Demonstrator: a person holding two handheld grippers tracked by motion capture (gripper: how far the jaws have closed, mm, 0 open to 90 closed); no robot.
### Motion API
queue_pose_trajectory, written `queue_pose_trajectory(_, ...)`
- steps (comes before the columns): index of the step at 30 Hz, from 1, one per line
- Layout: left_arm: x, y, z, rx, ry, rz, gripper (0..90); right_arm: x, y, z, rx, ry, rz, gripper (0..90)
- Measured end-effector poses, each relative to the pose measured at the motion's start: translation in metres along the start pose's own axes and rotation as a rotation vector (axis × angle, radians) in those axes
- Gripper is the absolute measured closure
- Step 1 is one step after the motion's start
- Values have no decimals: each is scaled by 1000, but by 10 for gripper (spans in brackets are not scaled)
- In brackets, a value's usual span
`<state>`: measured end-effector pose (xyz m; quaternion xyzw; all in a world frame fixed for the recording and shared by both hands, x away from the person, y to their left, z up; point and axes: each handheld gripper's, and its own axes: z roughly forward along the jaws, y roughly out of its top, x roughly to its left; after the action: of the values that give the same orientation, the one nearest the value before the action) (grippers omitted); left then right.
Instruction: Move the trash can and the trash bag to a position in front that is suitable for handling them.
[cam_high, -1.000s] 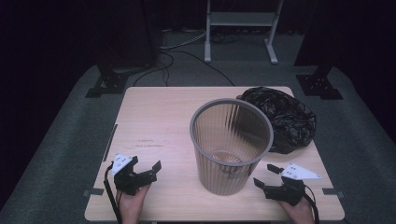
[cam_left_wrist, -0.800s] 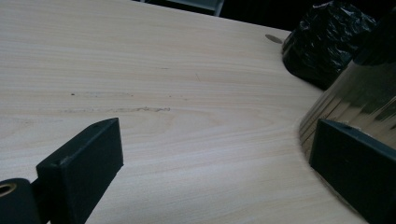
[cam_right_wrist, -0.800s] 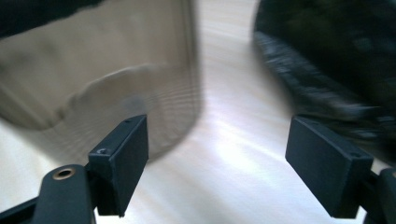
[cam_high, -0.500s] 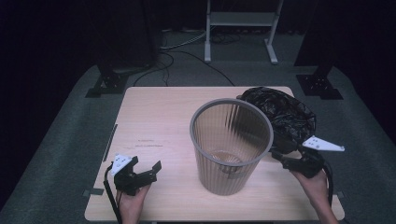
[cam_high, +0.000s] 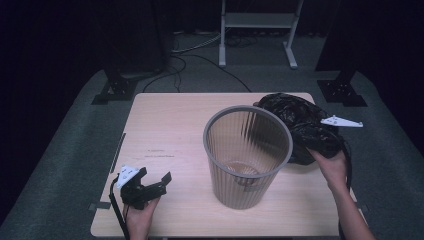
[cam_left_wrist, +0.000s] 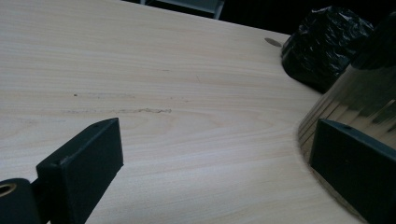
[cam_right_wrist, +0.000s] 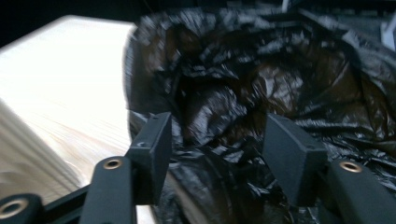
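A pale wooden counter (cam_high: 165, 130) fills the middle of the high view, standing on grey carpet in a dark room, with black stand feet at the upper left and right and a white metal frame at the top centre, cables trailing across the floor beside it. A grey ribbed plastic wastebasket (cam_high: 247, 155) stands upright just right of centre on the counter. Behind it, at the right edge of the counter, lies a crumpled black plastic garbage bag (cam_high: 300, 122), touching or nearly touching the basket's rim. At the lower left, the left gripper (cam_high: 155, 182) rests on the counter in the person's hand, jaws spread wide with nothing between them, pointing toward the basket. At the right, the right gripper (cam_right_wrist: 215, 144) is pushed into the near edge of the bag; its jaws have just been closing and stand partly apart, with folds of bag between them, the pads not yet pressing the plastic.
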<state>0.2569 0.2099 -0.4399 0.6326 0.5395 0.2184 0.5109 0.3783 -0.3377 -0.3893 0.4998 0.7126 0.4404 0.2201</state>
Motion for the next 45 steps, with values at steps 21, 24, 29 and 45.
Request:
queue_pose_trajectory(21,-3,-1,1,5,0,4,18,-5,-42,6,352,85,-98,706)
queue_pose_trajectory(24,-3,-2,1,8,2,4,18,-4,-49,-3,383,106,-114,713)
queue_pose_trajectory(29,-5,-2,2,8,1,9,18,-4,-54,-20,405,135,-128,713)
queue_pose_trajectory(45,-3,-2,1,4,4,6,18,-9,-6,-21,235,97,-74,645)
